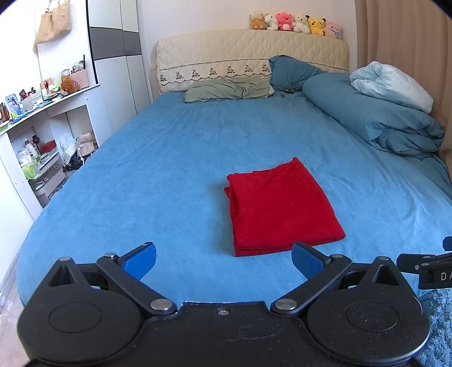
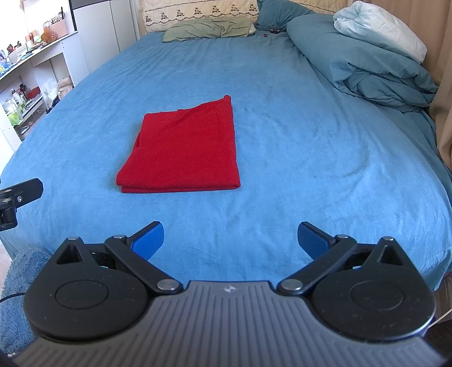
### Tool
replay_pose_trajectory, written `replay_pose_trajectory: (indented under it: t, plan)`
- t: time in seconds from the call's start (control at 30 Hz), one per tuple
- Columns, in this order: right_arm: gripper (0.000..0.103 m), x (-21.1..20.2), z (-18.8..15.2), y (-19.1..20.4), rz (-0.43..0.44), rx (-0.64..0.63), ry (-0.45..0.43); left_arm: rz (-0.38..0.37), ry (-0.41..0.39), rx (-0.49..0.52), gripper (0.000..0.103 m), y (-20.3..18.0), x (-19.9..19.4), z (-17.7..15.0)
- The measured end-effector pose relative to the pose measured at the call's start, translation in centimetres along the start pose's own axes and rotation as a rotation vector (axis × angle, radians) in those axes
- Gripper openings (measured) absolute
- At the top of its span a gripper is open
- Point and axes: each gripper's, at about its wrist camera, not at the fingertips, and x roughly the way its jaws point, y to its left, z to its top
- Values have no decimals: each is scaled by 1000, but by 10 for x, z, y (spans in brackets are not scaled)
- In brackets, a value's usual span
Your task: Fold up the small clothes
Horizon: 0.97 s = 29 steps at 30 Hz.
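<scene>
Left wrist view: folded red cloth (image 1: 282,209) on blue bedsheet (image 1: 169,169); shelves (image 1: 42,127) left; both jaws spread, empty.

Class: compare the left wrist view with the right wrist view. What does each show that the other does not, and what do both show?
Only the left wrist view shows the plush toys on the headboard and the hanging bag. Only the right wrist view shows a fluffy blue rug at the bed's near-left corner. Both show the folded red cloth lying on the blue bed, with the left gripper and right gripper open, holding nothing.
</scene>
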Motion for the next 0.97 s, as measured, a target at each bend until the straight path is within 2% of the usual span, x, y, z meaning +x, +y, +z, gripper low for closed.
replay_pose_trajectory:
  t: [0.97]
  plan:
    - [103, 0, 2, 0, -1, 3, -6, 4, -26, -26, 103, 2, -3, 2]
